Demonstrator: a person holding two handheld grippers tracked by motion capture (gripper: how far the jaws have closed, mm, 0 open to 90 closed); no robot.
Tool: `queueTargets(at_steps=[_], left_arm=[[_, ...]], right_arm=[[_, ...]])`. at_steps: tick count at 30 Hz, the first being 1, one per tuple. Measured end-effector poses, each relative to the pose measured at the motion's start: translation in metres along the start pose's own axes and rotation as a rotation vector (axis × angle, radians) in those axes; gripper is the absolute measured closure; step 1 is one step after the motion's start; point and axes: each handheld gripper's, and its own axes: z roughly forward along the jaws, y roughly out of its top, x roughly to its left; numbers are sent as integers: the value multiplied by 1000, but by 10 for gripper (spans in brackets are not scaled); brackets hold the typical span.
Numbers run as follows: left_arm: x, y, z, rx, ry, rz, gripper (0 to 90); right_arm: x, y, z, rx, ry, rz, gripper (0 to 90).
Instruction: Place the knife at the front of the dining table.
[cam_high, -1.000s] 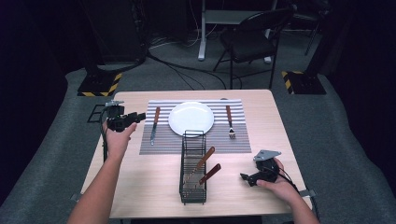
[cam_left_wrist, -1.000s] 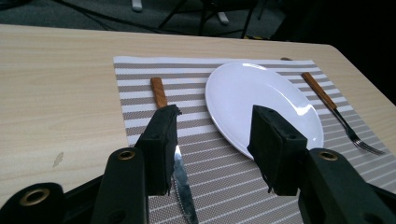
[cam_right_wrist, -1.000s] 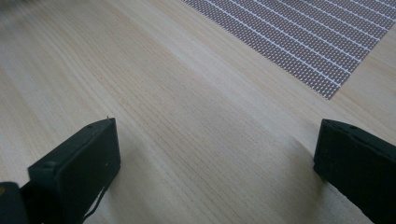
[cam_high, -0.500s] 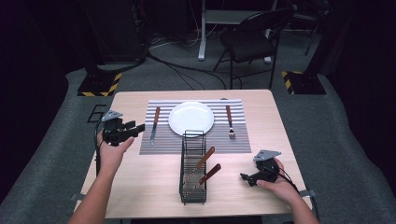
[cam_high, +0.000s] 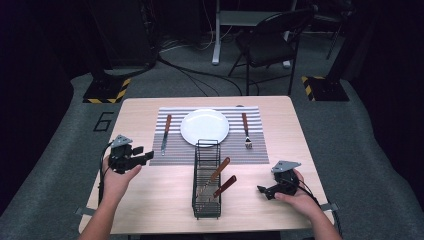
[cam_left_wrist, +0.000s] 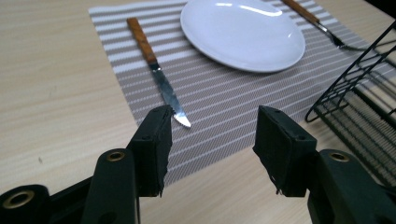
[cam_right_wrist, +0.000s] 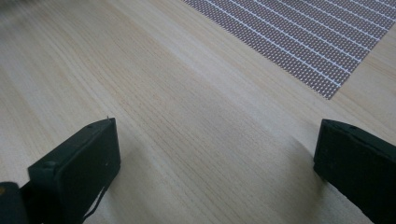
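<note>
The right gripper (cam_high: 267, 190) rested on the near right of the table (cam_high: 150, 200), jaws wide apart and empty. The wire rack (cam_high: 206, 180) stood at near centre. The left gripper (cam_high: 146, 156) hovered at the left; its jaws, having just been opening, stood partly apart and empty. Just beyond them the knife (cam_left_wrist: 159, 74) lay on the striped mat (cam_left_wrist: 224, 98), left of the plate (cam_left_wrist: 243, 32).

The left hand-held gripper (cam_left_wrist: 210, 144) has just been opening its jaws, with nothing between them, above the desk (cam_left_wrist: 56, 93). Beyond them lies a striped placemat (cam_left_wrist: 224, 98): on it, a wooden-handled knife (cam_left_wrist: 156, 70), a white plate (cam_left_wrist: 243, 32) and what looks like a fork (cam_left_wrist: 317, 23). A black wire rack (cam_left_wrist: 359, 102) overlaps the mat's near corner.
</note>
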Motion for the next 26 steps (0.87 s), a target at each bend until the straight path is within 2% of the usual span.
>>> queueTargets(at_steps=[7, 11, 18, 20, 22, 26], left_arm=[[8, -28, 4, 33, 22, -22, 416], [18, -45, 7, 52, 53, -23, 396], [36, -70, 9, 105, 170, 30, 396], [38, -72, 10, 97, 177, 23, 396], [44, -75, 9, 82, 189, -5, 391], [48, -77, 9, 62, 220, -8, 361]], right_arm=[[0, 0, 0, 0, 0, 0, 0], [0, 0, 0, 0, 0, 0, 0], [0, 0, 0, 0, 0, 0, 0], [0, 0, 0, 0, 0, 0, 0], [0, 0, 0, 0, 0, 0, 0], [0, 0, 0, 0, 0, 0, 0]])
